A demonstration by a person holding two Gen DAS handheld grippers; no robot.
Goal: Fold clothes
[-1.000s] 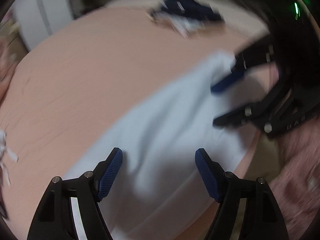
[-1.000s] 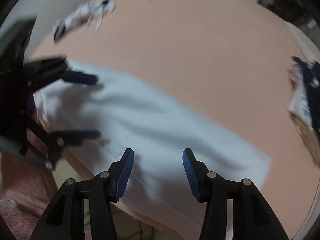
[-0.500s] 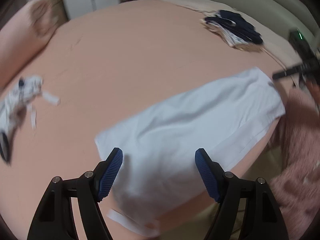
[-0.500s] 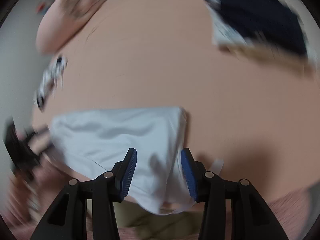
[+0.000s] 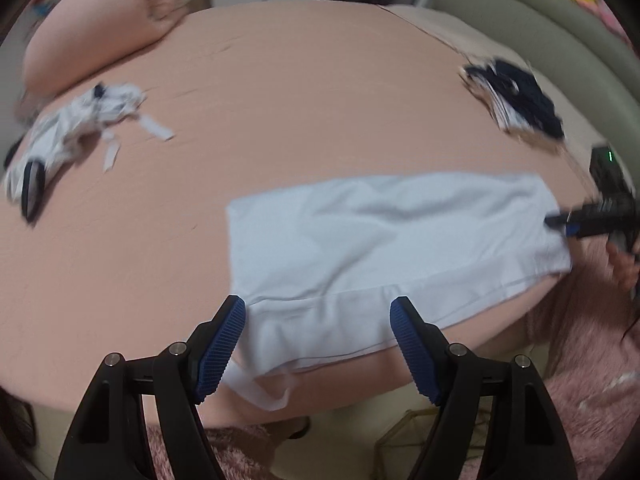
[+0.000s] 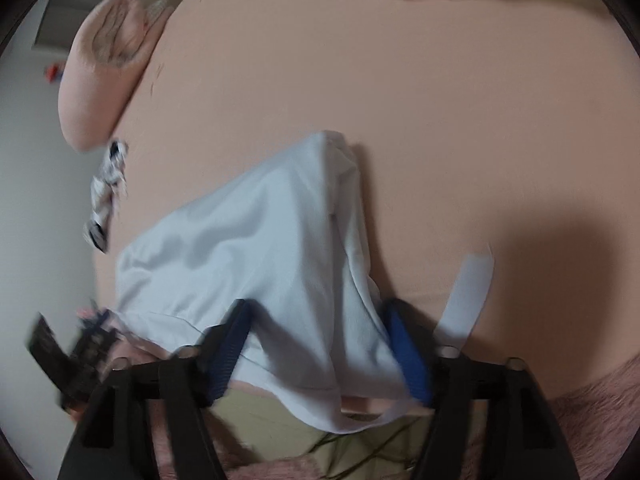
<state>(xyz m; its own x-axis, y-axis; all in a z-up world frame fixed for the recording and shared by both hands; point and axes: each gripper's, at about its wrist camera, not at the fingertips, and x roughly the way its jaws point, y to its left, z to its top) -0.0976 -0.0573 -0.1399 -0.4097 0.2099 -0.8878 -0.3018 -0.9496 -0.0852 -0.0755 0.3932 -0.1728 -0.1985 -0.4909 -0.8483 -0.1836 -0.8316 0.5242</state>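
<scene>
A pale blue-white garment [image 5: 380,240] lies flat near the front edge of a bed with a peach sheet [image 5: 300,92]. Its hem and a white strap [image 5: 260,388] hang over the edge. My left gripper [image 5: 318,344] is open, its blue pads straddling the garment's left end. My right gripper [image 6: 320,352] is open over the garment's [image 6: 248,248] other end, which drapes between its fingers. The right gripper also shows at the garment's right end in the left wrist view [image 5: 592,216]. A white strap [image 6: 468,292] lies beside it.
A crumpled black-and-white garment [image 5: 76,128] lies at the left of the bed. A dark navy folded pile [image 5: 516,100] sits at the far right. A pink pillow [image 5: 100,36] is at the back left. A pink fluffy rug [image 5: 580,380] lies below the bed edge.
Both grippers have pulled apart to opposite ends of the garment, which now lies stretched out flat. The right gripper has dropped low over its end.
</scene>
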